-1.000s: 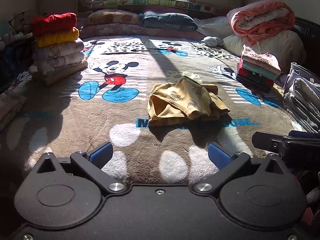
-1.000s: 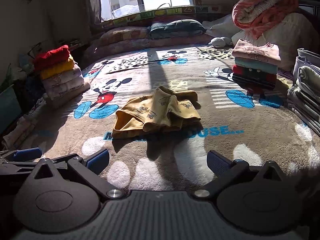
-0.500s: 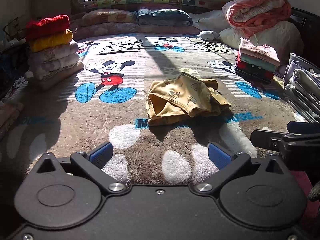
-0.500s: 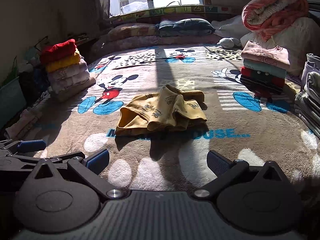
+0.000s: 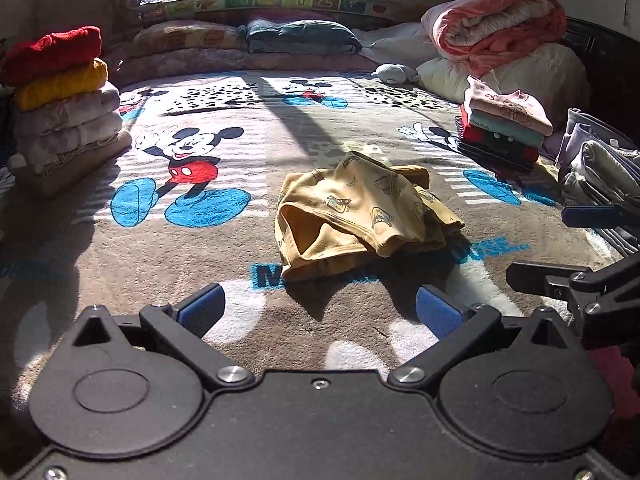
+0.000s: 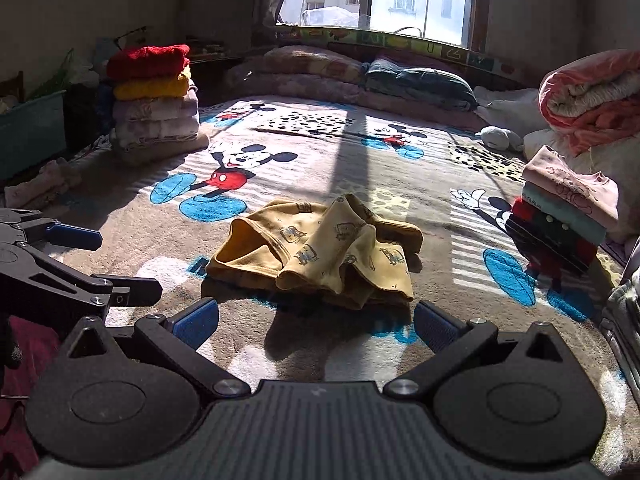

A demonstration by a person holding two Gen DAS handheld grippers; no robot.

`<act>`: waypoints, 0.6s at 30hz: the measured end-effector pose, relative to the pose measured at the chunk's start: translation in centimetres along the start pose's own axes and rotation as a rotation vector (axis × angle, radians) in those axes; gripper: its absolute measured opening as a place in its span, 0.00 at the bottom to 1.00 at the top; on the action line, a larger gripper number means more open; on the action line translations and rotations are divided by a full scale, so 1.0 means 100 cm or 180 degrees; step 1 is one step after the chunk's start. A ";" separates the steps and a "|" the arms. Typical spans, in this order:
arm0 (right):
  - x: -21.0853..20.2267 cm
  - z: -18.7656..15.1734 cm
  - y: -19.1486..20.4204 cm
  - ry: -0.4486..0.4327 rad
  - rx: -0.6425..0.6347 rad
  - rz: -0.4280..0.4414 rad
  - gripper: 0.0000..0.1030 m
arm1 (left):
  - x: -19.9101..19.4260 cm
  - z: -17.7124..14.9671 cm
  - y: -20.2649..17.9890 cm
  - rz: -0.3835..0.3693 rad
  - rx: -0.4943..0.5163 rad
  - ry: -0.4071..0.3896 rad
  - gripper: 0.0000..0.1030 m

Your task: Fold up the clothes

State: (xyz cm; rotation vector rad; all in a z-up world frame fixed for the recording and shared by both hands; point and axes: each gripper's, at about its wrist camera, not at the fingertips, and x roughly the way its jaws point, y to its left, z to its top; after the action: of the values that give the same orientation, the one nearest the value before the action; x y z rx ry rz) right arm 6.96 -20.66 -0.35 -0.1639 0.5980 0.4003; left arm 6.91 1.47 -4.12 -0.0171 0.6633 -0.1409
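A crumpled yellow printed garment (image 5: pixel 360 216) (image 6: pixel 320 252) lies in a heap in the middle of the cartoon-mouse blanket (image 5: pixel 192 168). My left gripper (image 5: pixel 318 312) hovers just short of it, open, with nothing between its blue pads (image 5: pixel 200 310). My right gripper (image 6: pixel 316 322) is equally near the garment's front edge, open and empty. Each gripper shows at the side of the other's view: the right one (image 5: pixel 576 248) in the left wrist view, the left one (image 6: pixel 80 260) in the right wrist view.
A stack of folded clothes topped in red and yellow (image 5: pixel 60 96) stands at the left. A smaller folded stack (image 5: pixel 504 128) sits at the right, beside grey folded items (image 5: pixel 600 176). Pillows (image 5: pixel 300 36) and a rolled pink quilt (image 5: pixel 496 24) line the back.
Both grippers have moved forward, closer to the yellow garment, which now fills more of each view. Both stay open; the garment has not moved.
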 end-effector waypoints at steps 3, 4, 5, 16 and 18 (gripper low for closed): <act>0.018 0.002 -0.002 0.0093 -0.0247 0.0031 1.00 | 0.015 0.001 0.004 -0.0019 -0.0057 0.0074 1.00; 0.022 0.001 -0.002 0.0107 -0.0300 0.0021 1.00 | 0.021 0.001 0.007 -0.0037 -0.0093 0.0097 1.00; 0.028 0.001 0.000 0.0148 -0.0414 0.0009 1.00 | 0.025 0.001 0.008 -0.0041 -0.0100 0.0112 1.00; 0.066 -0.001 0.013 0.0107 -0.1020 0.0111 0.99 | 0.064 -0.003 0.021 0.0040 -0.0130 0.0062 0.99; 0.070 -0.001 0.016 0.0039 -0.1160 0.0123 0.97 | 0.071 -0.003 0.022 0.0042 -0.0093 0.0057 0.98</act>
State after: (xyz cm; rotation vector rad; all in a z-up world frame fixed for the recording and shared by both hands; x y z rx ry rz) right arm 11.54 -16.97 -4.54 -0.5040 0.5366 0.5445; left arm 12.52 2.73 -8.81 -0.0396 0.6831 -0.1186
